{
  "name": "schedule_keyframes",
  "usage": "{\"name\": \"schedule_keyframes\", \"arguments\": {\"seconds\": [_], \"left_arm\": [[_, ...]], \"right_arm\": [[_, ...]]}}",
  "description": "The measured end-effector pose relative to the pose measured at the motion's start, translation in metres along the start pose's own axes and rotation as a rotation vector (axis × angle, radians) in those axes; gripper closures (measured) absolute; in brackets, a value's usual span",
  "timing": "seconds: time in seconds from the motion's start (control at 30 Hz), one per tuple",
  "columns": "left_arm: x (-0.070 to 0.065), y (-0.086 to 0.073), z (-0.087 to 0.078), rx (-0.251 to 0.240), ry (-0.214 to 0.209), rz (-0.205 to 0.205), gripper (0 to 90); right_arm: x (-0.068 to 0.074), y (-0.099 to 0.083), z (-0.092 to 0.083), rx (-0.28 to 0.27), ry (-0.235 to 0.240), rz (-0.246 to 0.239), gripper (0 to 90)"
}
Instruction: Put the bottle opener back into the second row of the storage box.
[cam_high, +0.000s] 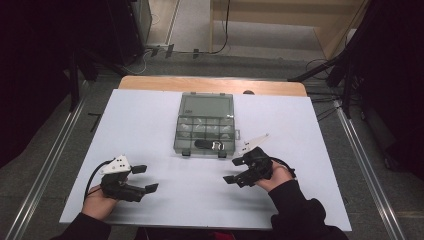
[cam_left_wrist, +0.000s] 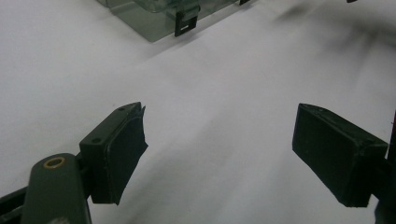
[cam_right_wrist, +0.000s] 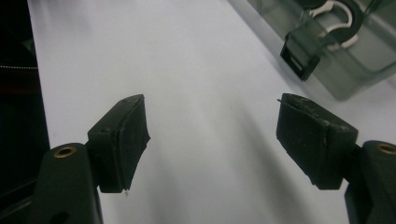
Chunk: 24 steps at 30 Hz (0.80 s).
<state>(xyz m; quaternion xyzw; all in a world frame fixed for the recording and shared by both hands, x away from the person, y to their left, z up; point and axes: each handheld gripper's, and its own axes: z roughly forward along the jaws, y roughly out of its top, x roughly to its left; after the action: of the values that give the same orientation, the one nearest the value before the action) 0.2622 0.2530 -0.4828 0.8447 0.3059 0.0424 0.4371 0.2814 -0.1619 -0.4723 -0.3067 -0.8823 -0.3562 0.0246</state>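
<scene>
At the bottom of the high view, a person's two hands rest on a white table (cam_high: 150, 125), each holding a gripper with nothing in it. The left gripper (cam_high: 145, 179), at lower left, has its jaws wide apart over bare tabletop, and its own view shows the same broad gap. The right gripper (cam_high: 233, 171), at lower centre-right, also stands wide open, its jaws aimed toward the left of the frame. Beyond them, in the upper middle of the frame, a clear plastic box (cam_high: 205, 123) with small compartments lies closed and flat, its long axis running away from the person. Two dark latches (cam_high: 185, 153) sit on its near edge, and a black-and-white item (cam_high: 210, 145) shows through the lid in the front row. The box lies up and slightly left of the right gripper, which is clearly the nearer of the two; in the right gripper view one latch (cam_right_wrist: 299, 58) sits just ahead at upper right. The next reach most likely falls to the right hand, going forward to that near edge
</scene>
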Motion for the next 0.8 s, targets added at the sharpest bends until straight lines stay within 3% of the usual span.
{"name": "schedule_keyframes", "arguments": {"seconds": [0.4, 0.8], "left_arm": [[0.0, 0.0, 0.0, 0.005, 0.007, -0.002, 17.3], [0.001, 0.0, 0.001, 0.007, 0.012, 0.0, 17.3]], "right_arm": [[0.005, -0.034, -0.009, -0.033, 0.001, 0.025, 25.9], [0.003, -0.071, -0.025, -0.059, -0.04, 0.05, 25.8]]}}
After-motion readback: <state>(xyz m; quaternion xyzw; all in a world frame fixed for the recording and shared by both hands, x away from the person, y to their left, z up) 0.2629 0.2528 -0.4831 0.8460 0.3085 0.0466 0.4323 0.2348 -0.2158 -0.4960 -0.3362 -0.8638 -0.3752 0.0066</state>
